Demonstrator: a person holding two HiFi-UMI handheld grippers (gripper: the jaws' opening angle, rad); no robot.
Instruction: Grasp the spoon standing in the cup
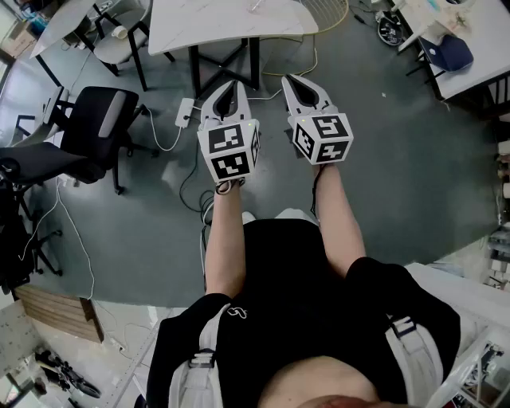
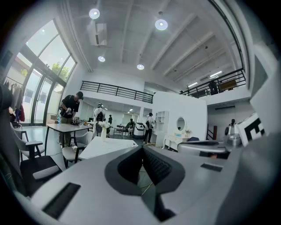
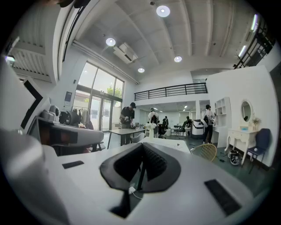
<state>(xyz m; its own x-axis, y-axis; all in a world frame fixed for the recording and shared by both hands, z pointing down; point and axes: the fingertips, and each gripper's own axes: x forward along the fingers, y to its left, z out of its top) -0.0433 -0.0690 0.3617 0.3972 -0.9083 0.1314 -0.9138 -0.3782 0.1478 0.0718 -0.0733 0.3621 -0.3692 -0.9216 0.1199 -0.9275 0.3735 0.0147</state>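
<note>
No spoon or cup shows in any view. In the head view my left gripper (image 1: 232,84) and right gripper (image 1: 292,80) are held side by side at arm's length over the grey floor, pointing toward a white table (image 1: 231,24). Both are shut, jaws meeting at the tips with nothing between them. The left gripper view shows the closed left gripper (image 2: 142,147) aimed level across the room at the white table (image 2: 109,147). In the right gripper view the closed right gripper (image 3: 142,144) faces the same white table (image 3: 169,144).
A black office chair (image 1: 96,127) stands on the left, and a power strip (image 1: 185,111) with cables lies on the floor ahead. A second table (image 1: 470,48) is at the far right. A yellow wire chair (image 3: 205,151) and several people stand farther back.
</note>
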